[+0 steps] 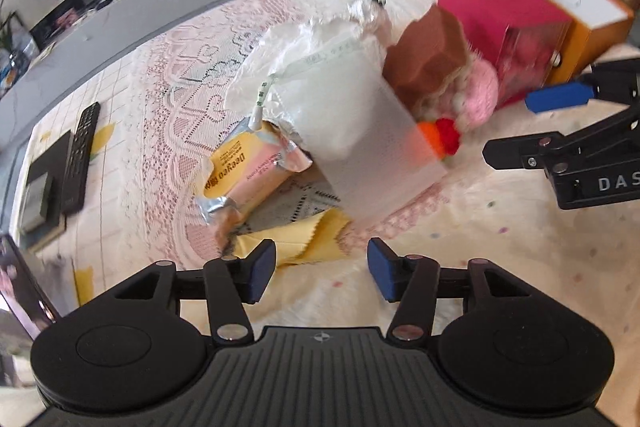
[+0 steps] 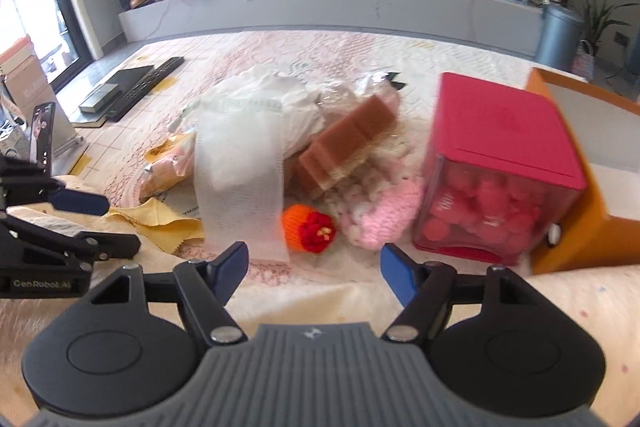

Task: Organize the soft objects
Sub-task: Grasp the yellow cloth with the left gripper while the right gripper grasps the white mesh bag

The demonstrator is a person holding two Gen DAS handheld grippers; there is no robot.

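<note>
Your soft objects lie heaped at mid-frame on the lace-covered worktop [image 2: 360,47]: a white gauze strip [image 2: 240,187] draped over crumpled white plastic bags [image 2: 280,95], a brown sponge block [image 2: 348,143] leaning on a pink fluffy item [image 2: 380,219], a small orange-and-red knitted piece [image 2: 308,227] in front, a yellow cloth [image 1: 304,239] and a yellow-pink wrapped pack [image 1: 248,171] at lower left of the heap. At right stand a red storage box [image 2: 500,163] and an open orange box [image 2: 580,163], judged the likely destinations. Your left tool [image 1: 322,273] has its jaws well apart, empty, just before the yellow cloth. Your right tool [image 2: 314,273] is likewise wide and empty, facing the knitted piece; neither touches anything.
</note>
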